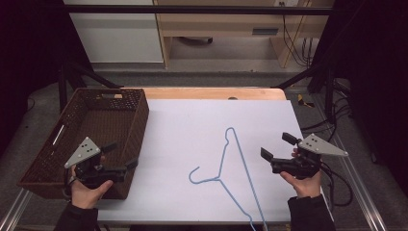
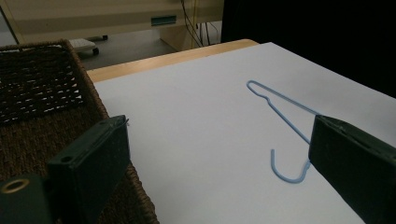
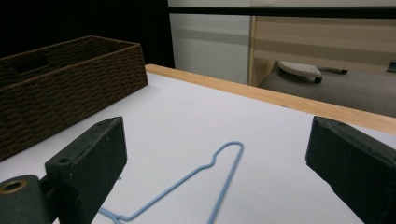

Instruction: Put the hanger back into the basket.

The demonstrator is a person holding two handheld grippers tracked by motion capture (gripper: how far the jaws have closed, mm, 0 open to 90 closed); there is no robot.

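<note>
Jaws of both grippers stand wide with nothing between them. Left gripper hovers over the near right corner of the brown wicker basket, pointing right toward the middle of the table. Right gripper hovers near the right edge of the white surface, pointing left. Blue wire hanger lies flat between them, nearer the right gripper; its hook curls to the left and its long lower bar runs past the near edge of the table. Basket holds nothing that can be seen. Judgement: approach stage, no contact yet. Next move likely calls for one gripper to descend on a thin wire section, jaws straddling it squarely, since the wire lies flush on the surface and offers little to pinch.
</note>
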